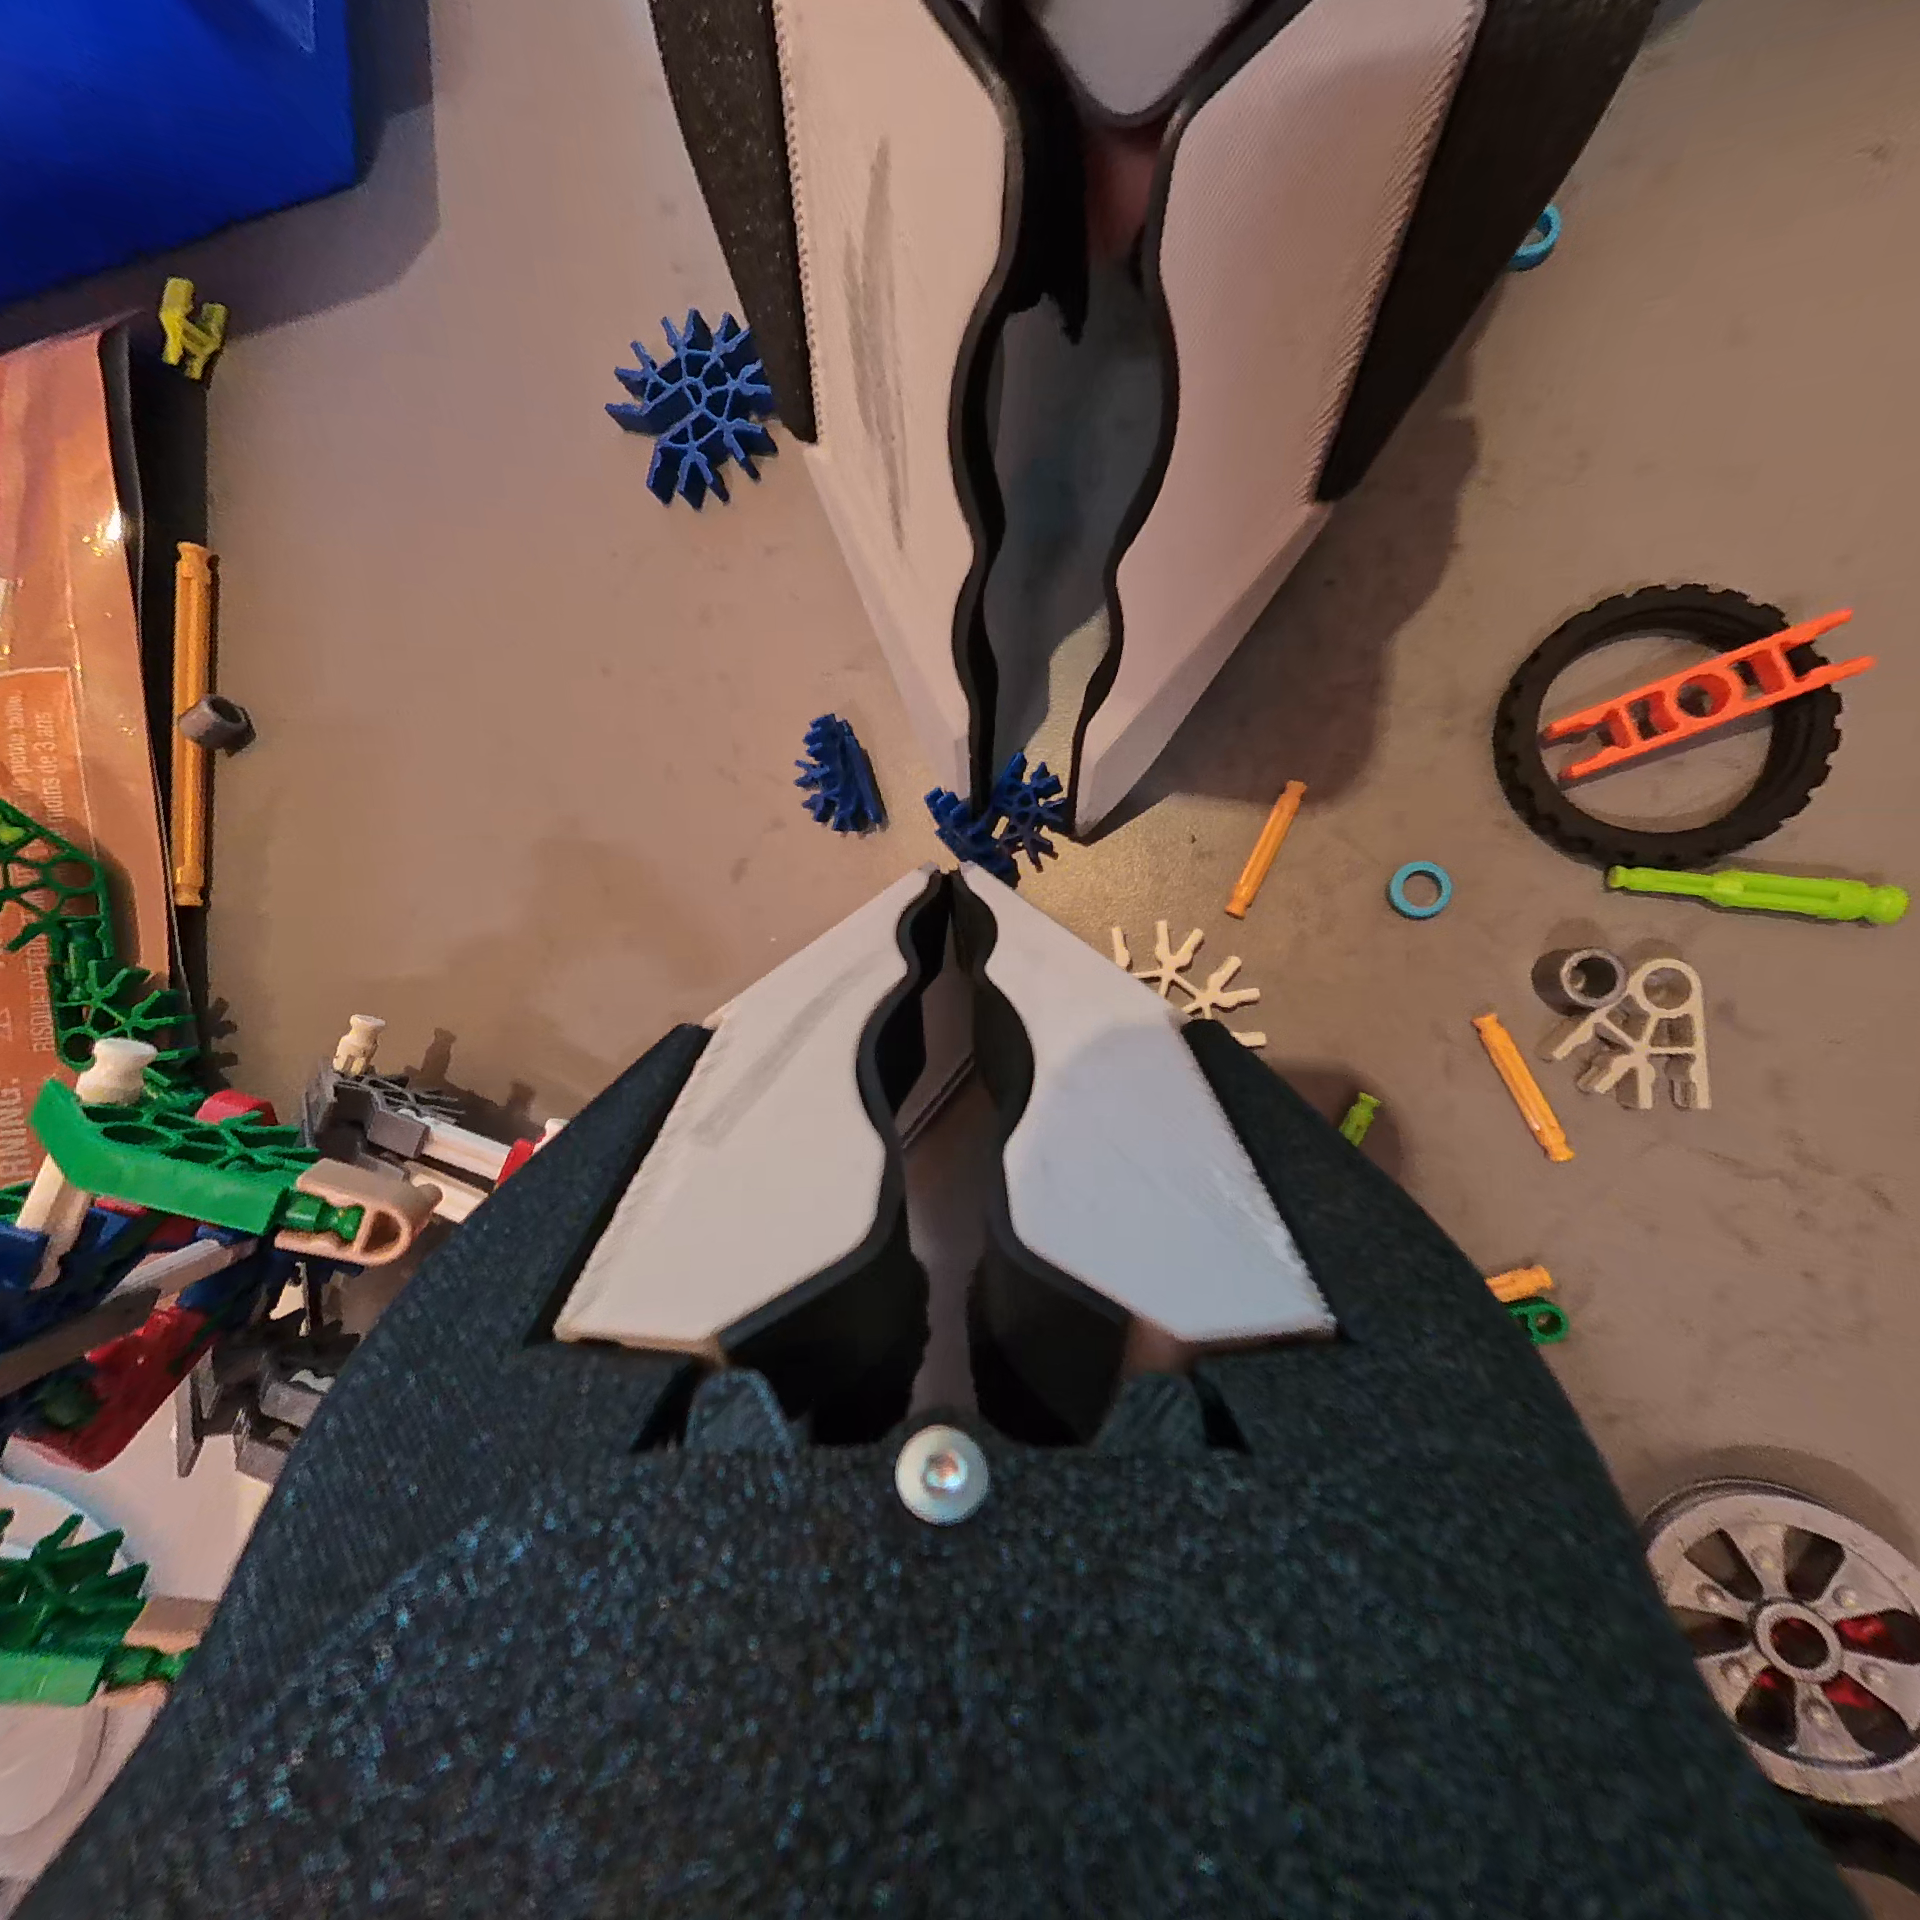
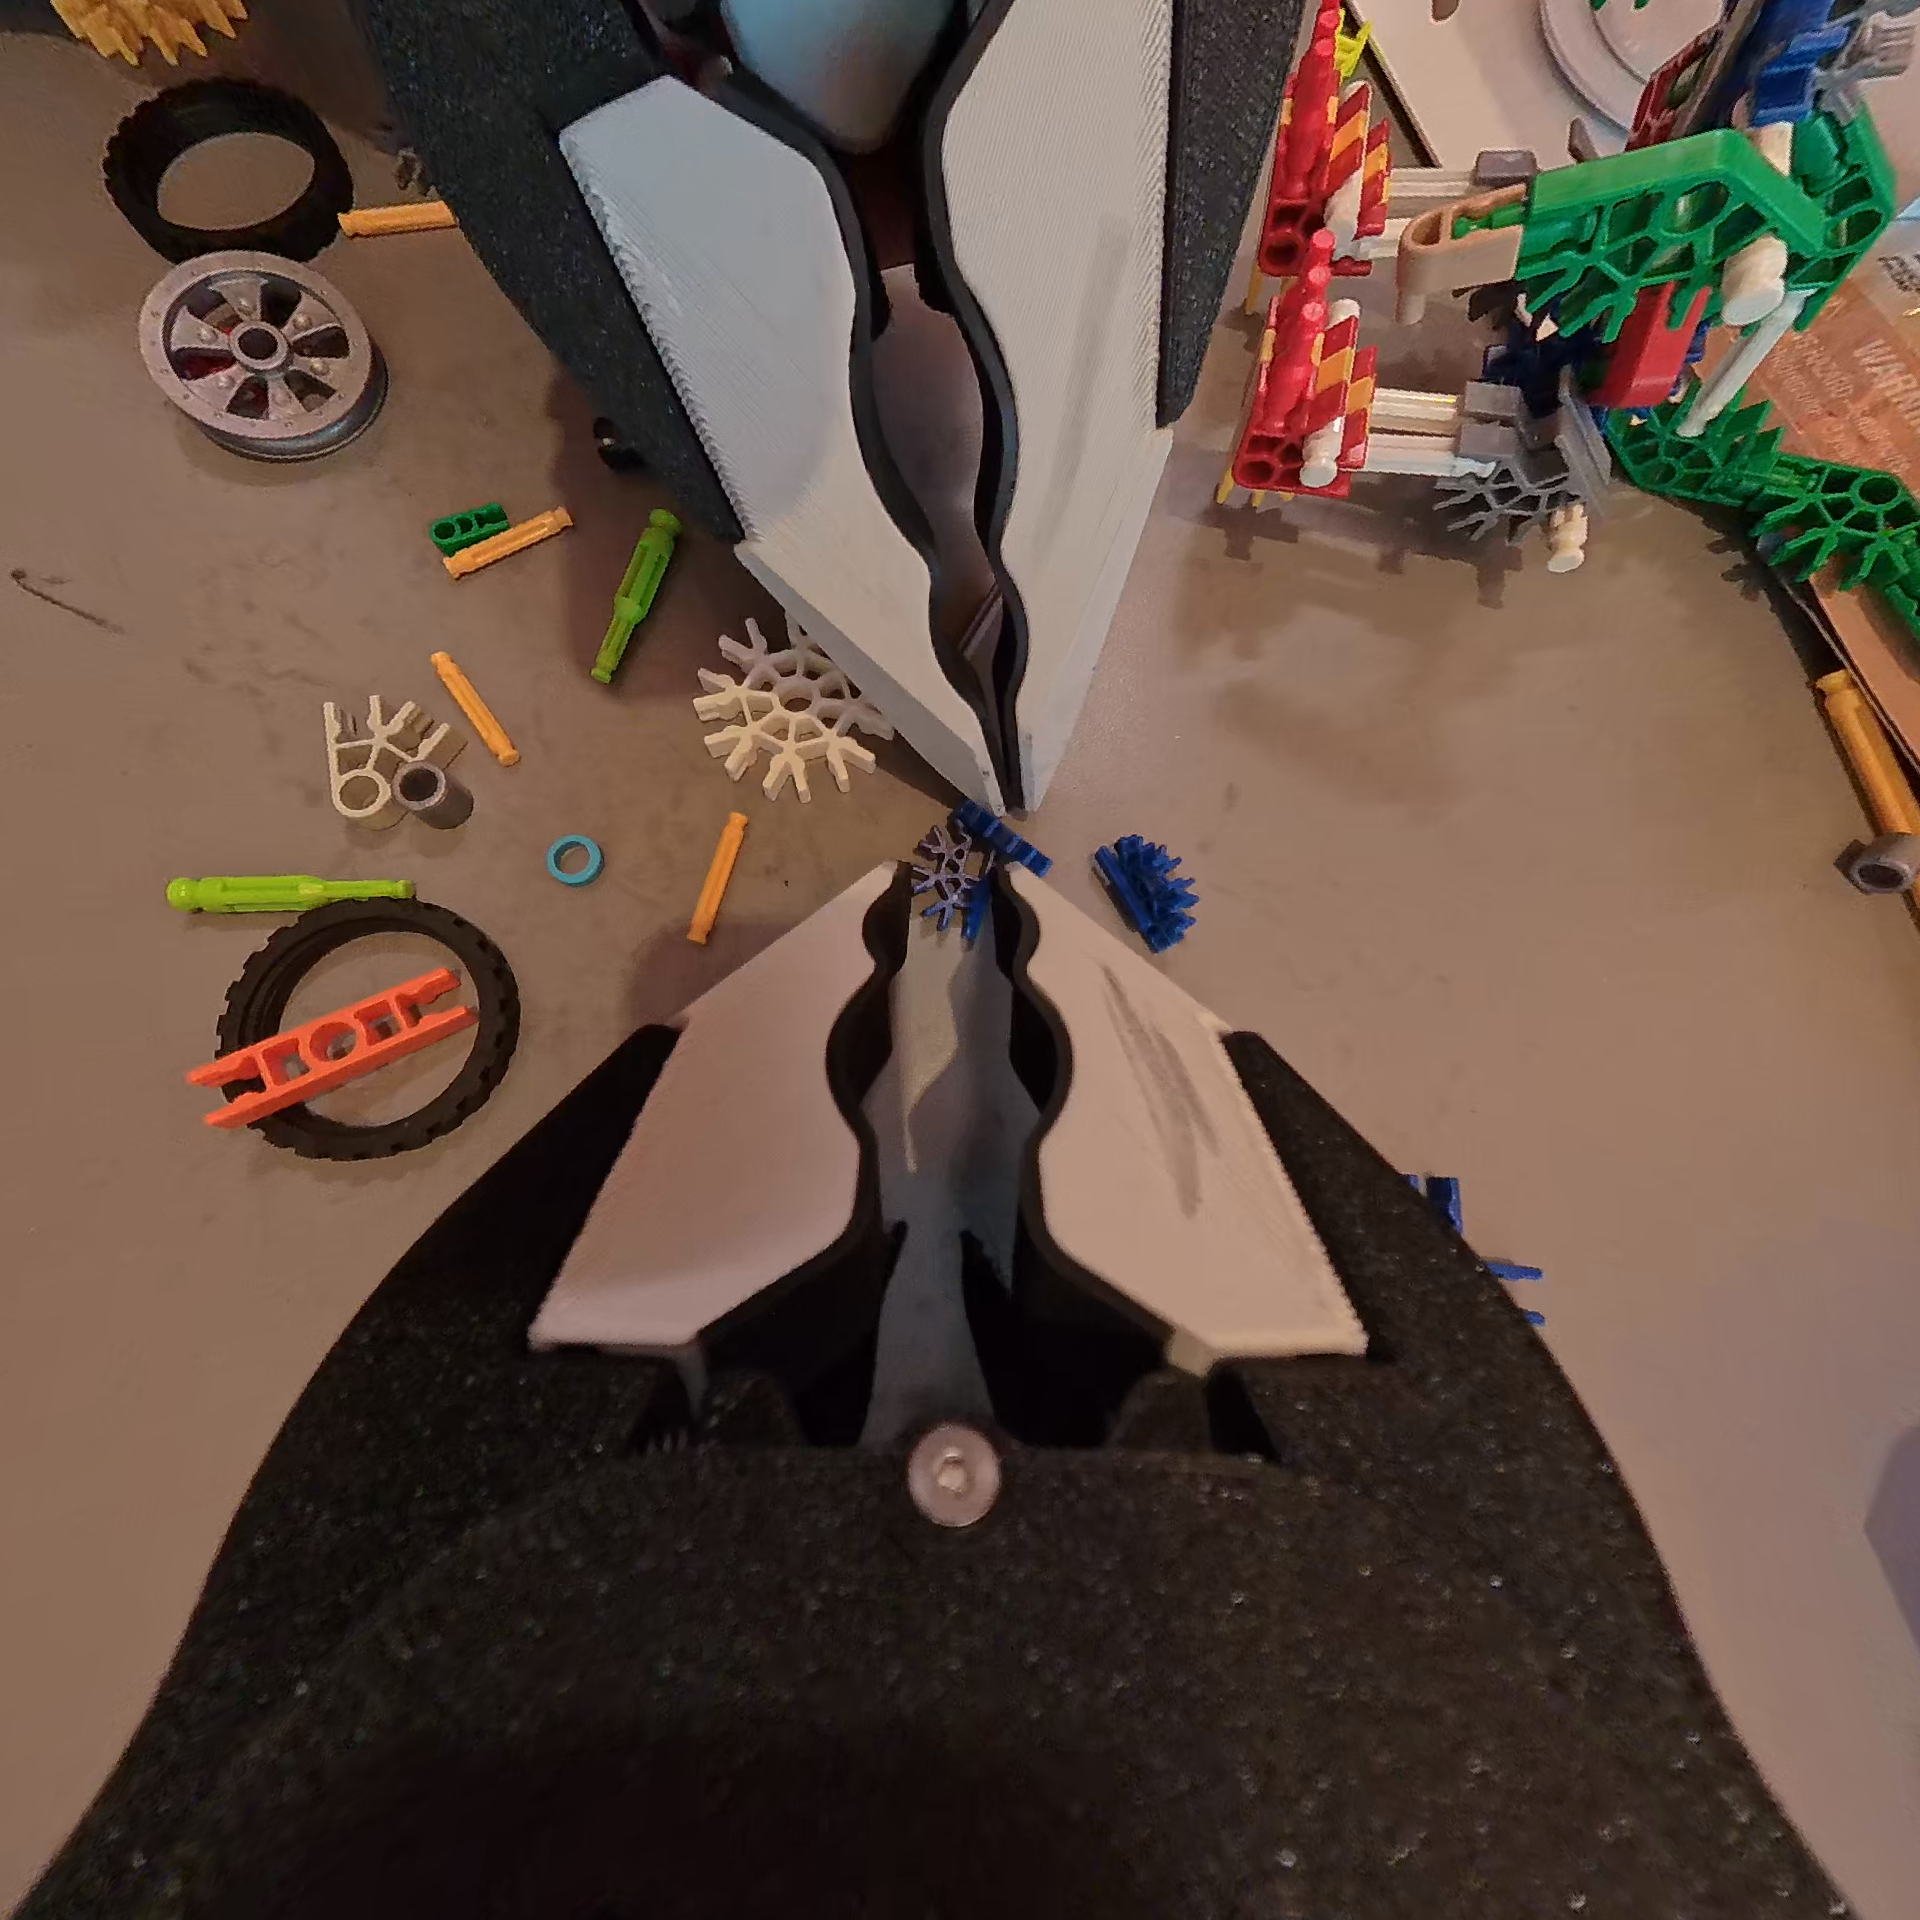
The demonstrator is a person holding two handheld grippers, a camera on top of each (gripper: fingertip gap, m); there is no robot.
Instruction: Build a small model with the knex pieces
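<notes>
The two grippers meet tip to tip over a grey table. My right gripper is shut on a small blue snowflake connector, held face-on between its tips; this gripper comes in from the top of the left wrist view. My left gripper is shut, its tips pinching the edge of a second blue connector that meets the first. The left gripper also shows in the right wrist view, with that piece edge-on below its tips. The two blue pieces touch at right angles.
A loose blue connector lies beside the tips and a larger blue one farther off. A white snowflake connector, orange and green rods, a tyre around an orange piece, a wheel hub and a built model surround them. Left and right tips are no more than a few centimetres apart.
</notes>
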